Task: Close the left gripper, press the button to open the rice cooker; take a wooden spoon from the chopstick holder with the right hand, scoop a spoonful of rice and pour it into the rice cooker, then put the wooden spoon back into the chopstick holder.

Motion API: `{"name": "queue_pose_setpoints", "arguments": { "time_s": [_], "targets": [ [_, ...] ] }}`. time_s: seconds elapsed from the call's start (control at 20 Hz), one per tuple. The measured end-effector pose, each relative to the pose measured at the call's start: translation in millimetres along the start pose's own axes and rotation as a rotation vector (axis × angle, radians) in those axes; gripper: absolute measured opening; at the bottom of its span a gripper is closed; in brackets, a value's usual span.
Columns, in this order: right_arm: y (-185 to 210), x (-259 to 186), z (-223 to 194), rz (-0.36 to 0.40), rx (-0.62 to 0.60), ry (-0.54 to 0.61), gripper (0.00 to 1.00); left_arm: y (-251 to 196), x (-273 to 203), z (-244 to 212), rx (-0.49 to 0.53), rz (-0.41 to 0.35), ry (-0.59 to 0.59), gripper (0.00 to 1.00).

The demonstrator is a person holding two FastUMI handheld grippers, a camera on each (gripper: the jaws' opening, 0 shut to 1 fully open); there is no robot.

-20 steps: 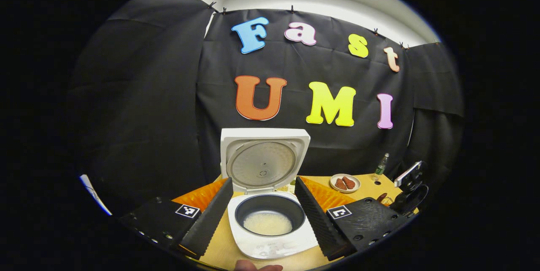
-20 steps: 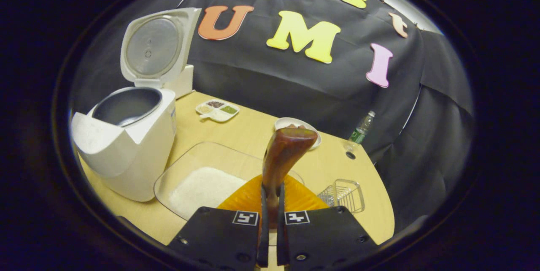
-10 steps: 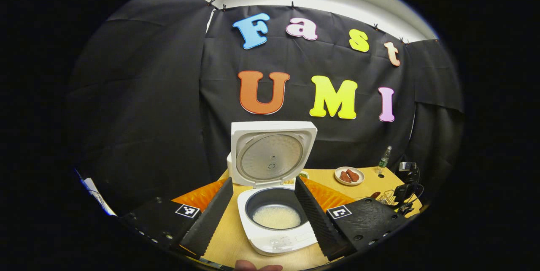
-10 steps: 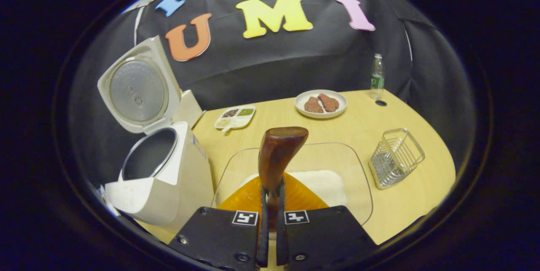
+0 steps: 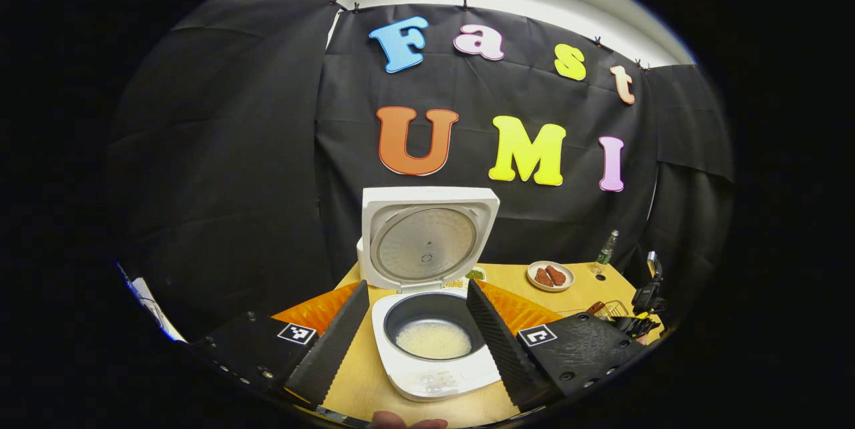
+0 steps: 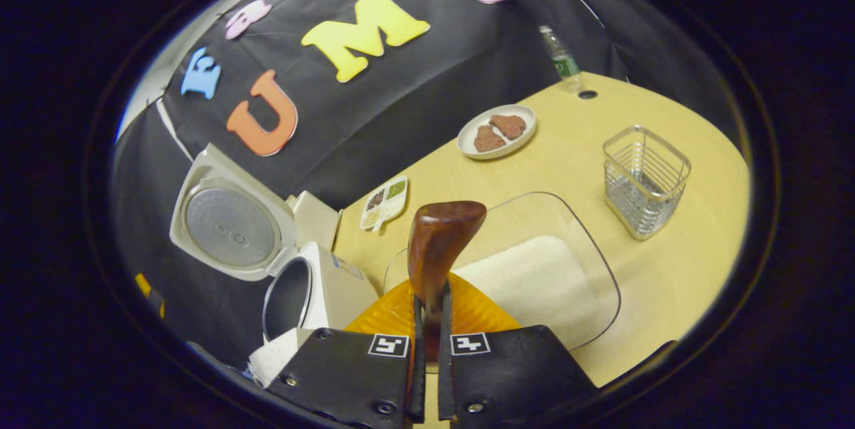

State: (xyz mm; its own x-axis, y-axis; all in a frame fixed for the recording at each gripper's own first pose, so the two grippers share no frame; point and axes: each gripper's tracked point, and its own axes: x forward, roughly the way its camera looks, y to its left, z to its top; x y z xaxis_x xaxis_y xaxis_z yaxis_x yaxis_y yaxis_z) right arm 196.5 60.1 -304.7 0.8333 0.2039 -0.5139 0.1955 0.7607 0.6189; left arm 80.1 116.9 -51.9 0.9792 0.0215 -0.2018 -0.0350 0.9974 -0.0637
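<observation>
Rice cooker [image 5: 431, 322] sits open near the tabletop's [image 6: 581, 141] left edge, its lid [image 5: 427, 238] standing upright and a pale layer of rice [image 5: 433, 339] lying in the dark inner pot. From that I judge the pressing and pouring are done, and that I am on the last step: returning the wooden spoon [image 6: 437, 252] to the chopstick holder [image 6: 644, 178].

My right hand-held gripper [image 6: 427, 342] has its fingers pressed tight on the spoon's handle, the dark red-brown bowl rising above them, glossy and with no rice that I can see on it. It hangs over the near side of the clear tray [image 6: 528, 268], which holds a flat white bed of rice. The holder, an open wire basket, stands upright toward the tabletop's right edge, apart from the tray and with nothing visible inside it.

My left hand-held gripper [image 5: 417, 332] is spread wide, its fingers framing the cooker without touching anything.

Next I would need to carry the spoon rightward over the tray, line it above the basket's mouth, lower it in and only then release. The wire rim looks light, so a clumsy entry might tip it.
</observation>
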Motion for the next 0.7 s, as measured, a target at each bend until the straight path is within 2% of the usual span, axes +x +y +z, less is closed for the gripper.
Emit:
{"name": "queue_pose_setpoints", "arguments": {
  "time_s": [0.15,0.35,0.55,0.7],
  "targets": [
    [-16.2,-6.2,12.5,0.035,0.15,-0.005,0.09,-6.9,-1.6,3.1,0.012,0.001,-0.008,0.94],
    [-34.9,-20.9,36.1,0.058,0.264,-0.038,0.1,-13.5,-1.1,-2.0,-0.013,0.012,0.007,0.94],
    [-45.0,-49.0,67.6,0.067,0.316,-0.097,0.11,-16.9,-6.5,-9.1,-0.035,0.031,0.013,0.94],
    [-28.2,-66.8,86.3,0.103,0.309,-0.123,0.11,-13.9,-11.6,-14.3,-0.05,0.044,0.007,0.94]
  ]
}}
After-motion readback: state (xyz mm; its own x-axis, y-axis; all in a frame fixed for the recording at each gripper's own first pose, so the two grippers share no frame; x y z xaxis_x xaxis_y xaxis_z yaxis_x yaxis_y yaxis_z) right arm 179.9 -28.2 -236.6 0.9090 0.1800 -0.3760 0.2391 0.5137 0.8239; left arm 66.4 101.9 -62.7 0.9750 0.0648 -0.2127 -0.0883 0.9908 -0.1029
